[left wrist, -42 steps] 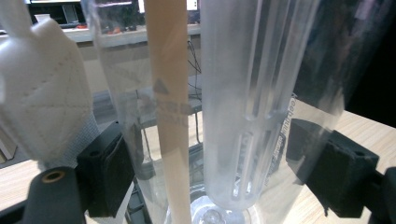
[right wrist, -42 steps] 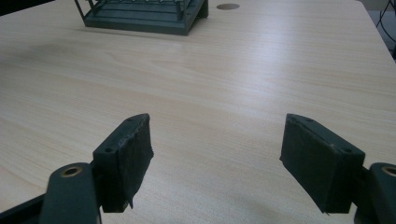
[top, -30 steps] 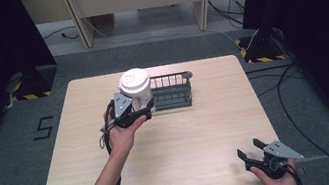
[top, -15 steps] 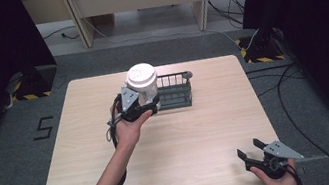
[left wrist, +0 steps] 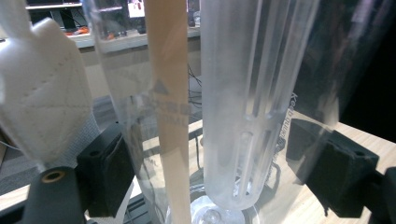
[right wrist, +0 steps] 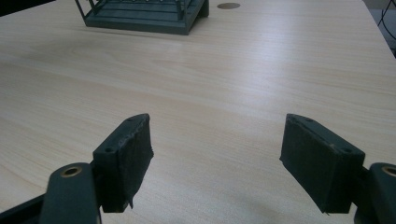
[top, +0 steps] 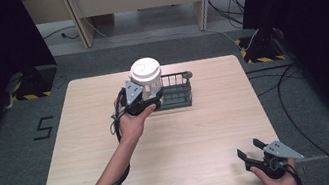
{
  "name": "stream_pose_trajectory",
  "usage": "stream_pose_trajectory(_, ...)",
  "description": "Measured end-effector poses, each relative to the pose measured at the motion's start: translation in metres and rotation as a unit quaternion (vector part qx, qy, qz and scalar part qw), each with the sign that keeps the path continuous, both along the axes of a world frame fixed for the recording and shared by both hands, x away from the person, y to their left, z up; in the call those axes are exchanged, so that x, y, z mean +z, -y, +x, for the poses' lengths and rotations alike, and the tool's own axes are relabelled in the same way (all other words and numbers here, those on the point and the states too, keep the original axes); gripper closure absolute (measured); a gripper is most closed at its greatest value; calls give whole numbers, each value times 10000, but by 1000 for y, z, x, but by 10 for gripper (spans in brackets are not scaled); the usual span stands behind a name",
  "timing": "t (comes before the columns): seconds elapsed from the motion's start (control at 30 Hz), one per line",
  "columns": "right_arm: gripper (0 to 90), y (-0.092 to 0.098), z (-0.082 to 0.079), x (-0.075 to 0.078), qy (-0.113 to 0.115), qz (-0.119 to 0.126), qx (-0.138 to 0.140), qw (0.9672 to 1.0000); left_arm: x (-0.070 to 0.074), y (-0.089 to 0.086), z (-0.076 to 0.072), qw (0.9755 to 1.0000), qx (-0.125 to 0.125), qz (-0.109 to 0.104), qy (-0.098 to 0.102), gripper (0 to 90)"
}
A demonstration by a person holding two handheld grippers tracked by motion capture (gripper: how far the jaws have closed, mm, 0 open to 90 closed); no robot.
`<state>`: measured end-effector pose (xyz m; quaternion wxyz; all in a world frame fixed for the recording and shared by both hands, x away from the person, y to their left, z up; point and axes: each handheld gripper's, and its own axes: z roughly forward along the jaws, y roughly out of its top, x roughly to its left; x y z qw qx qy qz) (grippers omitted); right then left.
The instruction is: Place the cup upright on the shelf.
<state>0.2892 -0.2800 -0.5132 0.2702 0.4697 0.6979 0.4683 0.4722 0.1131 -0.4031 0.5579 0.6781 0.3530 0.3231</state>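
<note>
Blender jar (top: 146, 79), clear plastic with a white lid, sits between the jaws of my left gripper (top: 139, 100), raised above the tabletop (top: 199, 132) at the left end of the dark wire rack (top: 175, 90). From the high view I see the jar upright, its lid facing up, with my left hand (top: 129, 121) wrapped on the gripper handle just below and behind it. In the left gripper view the jar (left wrist: 219, 102) stands right up against the camera, its transparent wall spanning the gap between the two black pads (left wrist: 105, 175); both pads press against its sides, so I read that gripper as clamped on the jar. A frosted central column runs down inside the jar to its base, and printed markings show on the wall. Whether the jar's bottom touches the rack or hangs just over it, I cannot tell.

My right gripper (top: 257, 150) rests near the tabletop's near right corner, well apart from the jar and the rack, held in my right hand (top: 279, 182). In the right gripper view its jaws stand wide apart with nothing between them, only bare light wood below, and the rack (right wrist: 144, 14) lies far ahead at the top of that view, near a small round dark disc (right wrist: 229, 6) set in the tabletop.
</note>
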Motion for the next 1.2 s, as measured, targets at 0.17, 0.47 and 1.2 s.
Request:
stream_pose_trajectory(0.17,252,0,0,0,-25,36,-1,10000,2,6,6,10000,-14,15,-5,179)
stream_pose_trajectory(0.47,251,0,0,0,-27,48,-13,10000,6,17,17,10000,-59,13,-40,178)
stream_pose_trajectory(1.2,252,0,0,0,-18,21,16,10000,5,34,55,9998,150,19,-153,178)
